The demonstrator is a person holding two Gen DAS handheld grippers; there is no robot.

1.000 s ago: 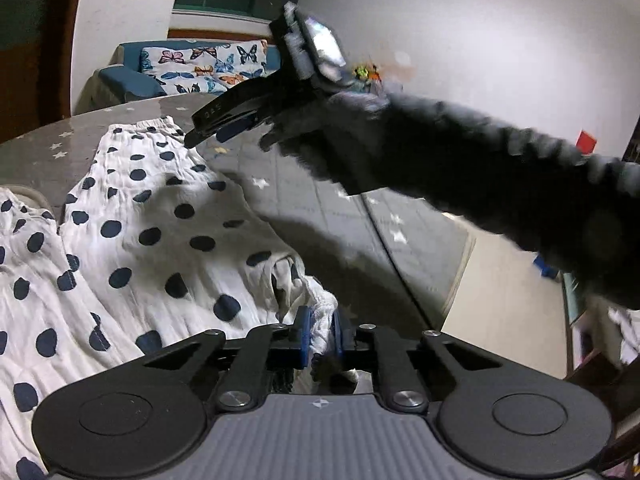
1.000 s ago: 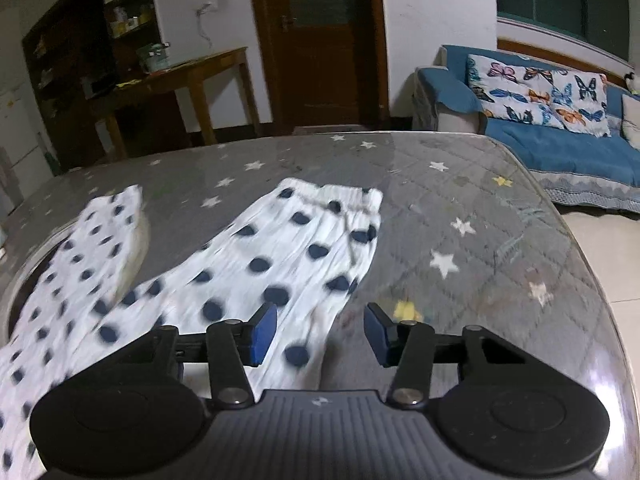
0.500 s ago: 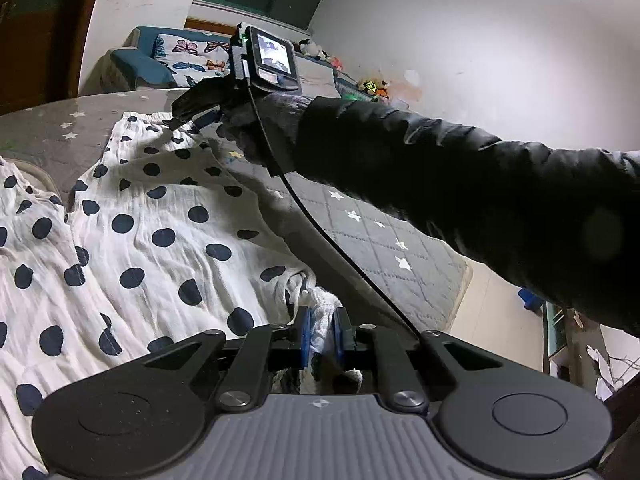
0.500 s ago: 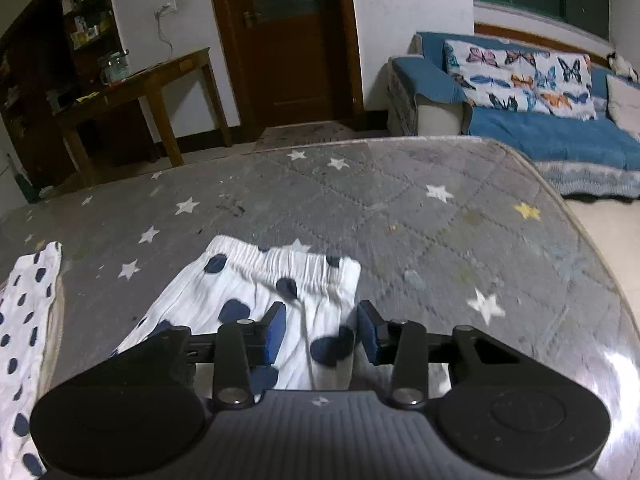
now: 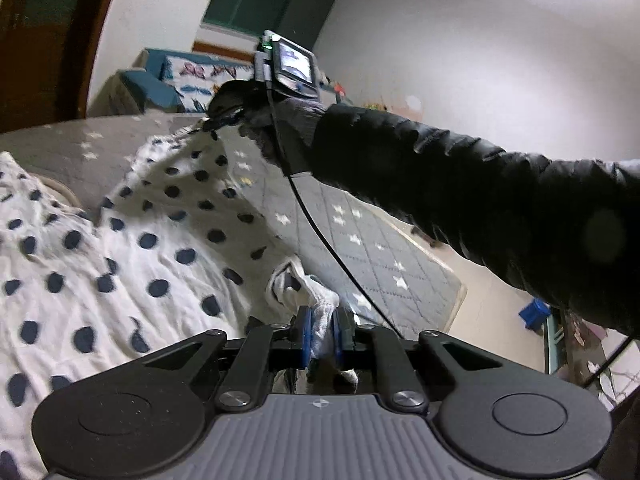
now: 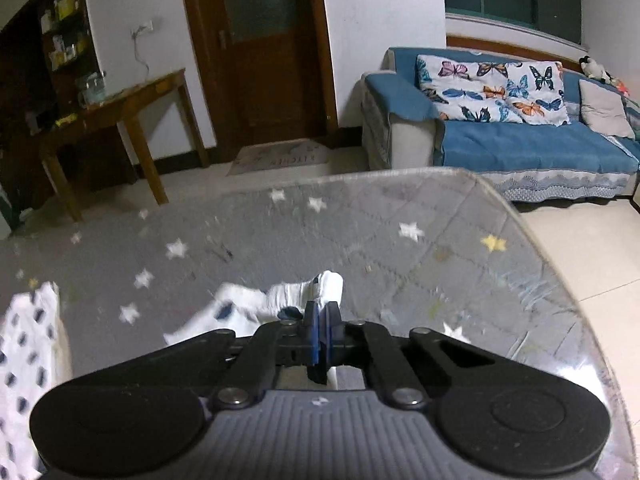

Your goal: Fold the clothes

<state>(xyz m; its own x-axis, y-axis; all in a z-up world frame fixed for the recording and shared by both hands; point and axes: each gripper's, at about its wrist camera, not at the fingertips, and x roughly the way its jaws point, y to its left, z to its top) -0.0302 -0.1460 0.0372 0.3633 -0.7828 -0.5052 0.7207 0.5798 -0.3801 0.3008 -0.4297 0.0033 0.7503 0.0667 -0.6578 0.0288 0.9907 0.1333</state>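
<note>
White trousers with navy dots [image 5: 132, 248] lie spread on the grey star-print mattress [image 5: 360, 248]. My left gripper [image 5: 321, 334] is shut on a bunched edge of the trousers near the mattress side. In the left wrist view my right gripper [image 5: 220, 120], on a black-sleeved arm, pinches the far waistband corner and lifts it. In the right wrist view my right gripper [image 6: 321, 320] is shut on the white waistband [image 6: 296, 296], held above the mattress [image 6: 400, 248]. The other trouser leg [image 6: 28, 344] lies at the left.
A blue sofa [image 6: 520, 140] with a butterfly cushion stands beyond the mattress's far edge. A wooden table [image 6: 120, 120] and a dark door [image 6: 260, 48] are at the back. The mattress's right edge [image 6: 560, 280] drops to a tiled floor.
My right gripper went from open above the trouser leg to shut on the waistband and has lifted it. My left gripper stays shut on the cloth.
</note>
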